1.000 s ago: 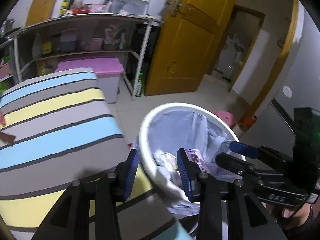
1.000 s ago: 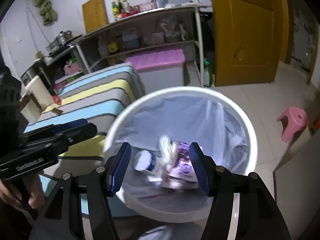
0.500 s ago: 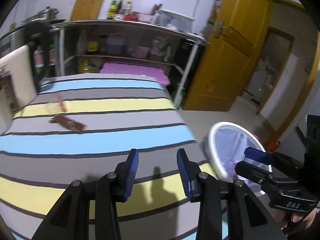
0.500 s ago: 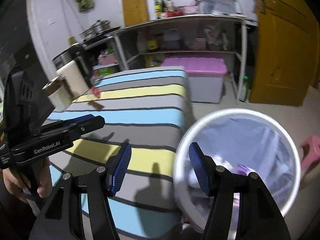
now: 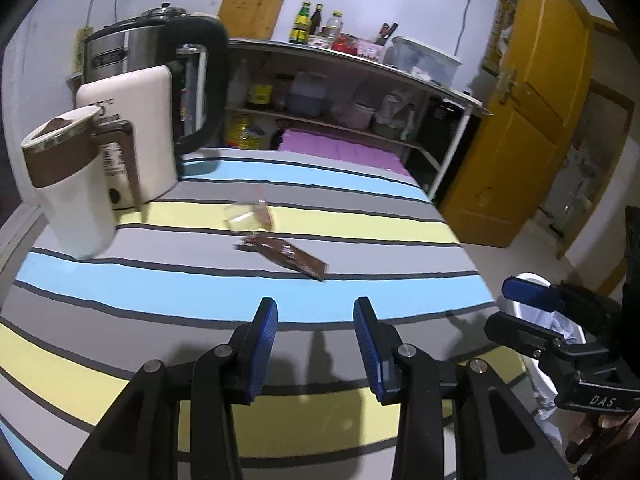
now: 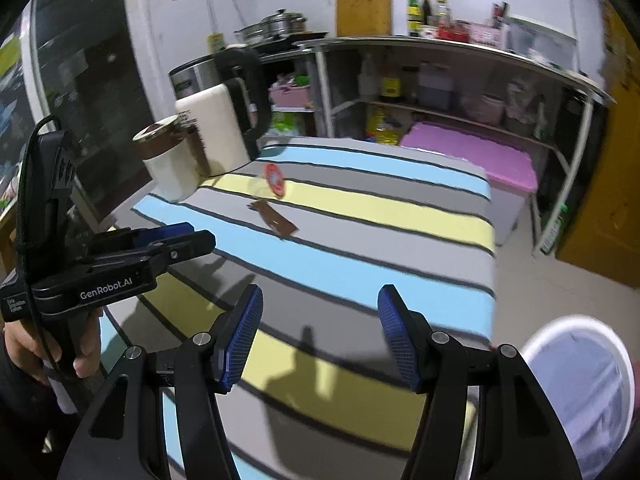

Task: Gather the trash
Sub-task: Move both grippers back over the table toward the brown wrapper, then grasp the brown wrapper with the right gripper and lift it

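A brown wrapper [image 5: 286,256] lies flat on the striped tablecloth [image 5: 160,300]; it also shows in the right wrist view [image 6: 274,220]. Just behind it lies a clear plastic piece with a red label [image 5: 250,216], also seen in the right wrist view [image 6: 274,180]. My left gripper [image 5: 316,338] is open and empty above the near table, short of the wrapper. My right gripper [image 6: 320,332] is open and empty over the table's right part. The white lined trash bin [image 6: 580,384] stands on the floor at the table's right end; its rim shows in the left wrist view [image 5: 528,280].
A white kettle with a black handle [image 5: 152,128] and a white-and-brown mug [image 5: 70,184] stand at the table's far left. A metal shelf rack [image 5: 360,92] and a pink-lidded box [image 6: 472,156] stand behind the table. A yellow door [image 5: 520,120] is at right.
Both grippers swung left and back from over the trash bin to over the striped table. The bin slid to the right edge; the wrapper, kettle and mug came into view.
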### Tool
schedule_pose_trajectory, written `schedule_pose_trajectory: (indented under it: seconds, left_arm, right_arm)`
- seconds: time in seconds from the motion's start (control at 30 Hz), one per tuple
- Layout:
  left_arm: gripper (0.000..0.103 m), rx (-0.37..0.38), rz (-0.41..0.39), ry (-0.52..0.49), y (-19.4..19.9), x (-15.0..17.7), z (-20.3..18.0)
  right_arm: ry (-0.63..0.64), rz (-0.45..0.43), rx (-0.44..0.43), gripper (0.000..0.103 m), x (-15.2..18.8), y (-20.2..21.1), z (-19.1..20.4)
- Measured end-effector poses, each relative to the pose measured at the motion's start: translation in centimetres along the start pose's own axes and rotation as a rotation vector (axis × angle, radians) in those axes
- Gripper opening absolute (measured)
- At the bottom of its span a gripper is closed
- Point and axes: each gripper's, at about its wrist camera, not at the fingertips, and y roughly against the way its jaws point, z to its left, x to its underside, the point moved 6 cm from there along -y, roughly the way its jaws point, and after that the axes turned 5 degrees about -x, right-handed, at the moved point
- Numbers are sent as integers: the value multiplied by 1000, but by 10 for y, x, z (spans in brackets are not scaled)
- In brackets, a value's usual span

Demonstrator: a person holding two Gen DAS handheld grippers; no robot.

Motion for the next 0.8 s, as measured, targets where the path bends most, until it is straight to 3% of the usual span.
schedule_pose_trajectory:
  seconds: [0.6,0.8]
  left_arm:
    - [40,-33,30,-65,-35,-20,60]
    - [40,-31,35,-65,-45,-27,70]
  right_arm:
    - [115,127,-83,61,-40,-125,22]
    - [140,163,-98,54,-46,-159,25]
